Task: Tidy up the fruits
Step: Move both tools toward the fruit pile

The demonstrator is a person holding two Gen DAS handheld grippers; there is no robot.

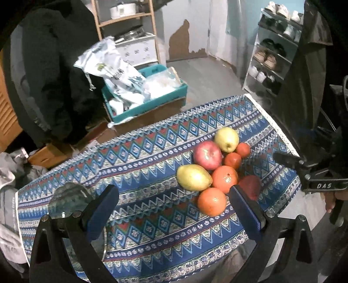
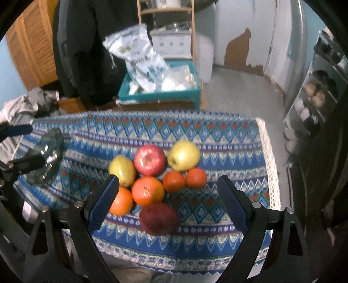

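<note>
A heap of fruit lies on the blue patterned tablecloth (image 1: pixel 152 156): a yellow pear (image 1: pixel 193 177), a red apple (image 1: pixel 207 155), a yellow apple (image 1: pixel 226 139), two big oranges (image 1: pixel 225 179) (image 1: pixel 211 201), two small tangerines (image 1: pixel 232 160) (image 1: pixel 243 149) and a dark red apple (image 1: pixel 250 185). My left gripper (image 1: pixel 174 193) hangs open, left of the heap, nothing between its fingers. My right gripper (image 2: pixel 168 187) is open above the heap's near side, over the dark red apple (image 2: pixel 159 218) and an orange (image 2: pixel 148 191). A clear glass plate (image 1: pixel 69 200) sits at the cloth's left end.
Beyond the table stand a teal crate (image 1: pixel 148 102) with plastic bags, a wooden shelf (image 1: pixel 126 19) and a shoe rack (image 1: pixel 274 50). A dark coat (image 1: pixel 54 76) hangs at the back left. Grey clothing (image 1: pixel 8 174) is piled left of the table.
</note>
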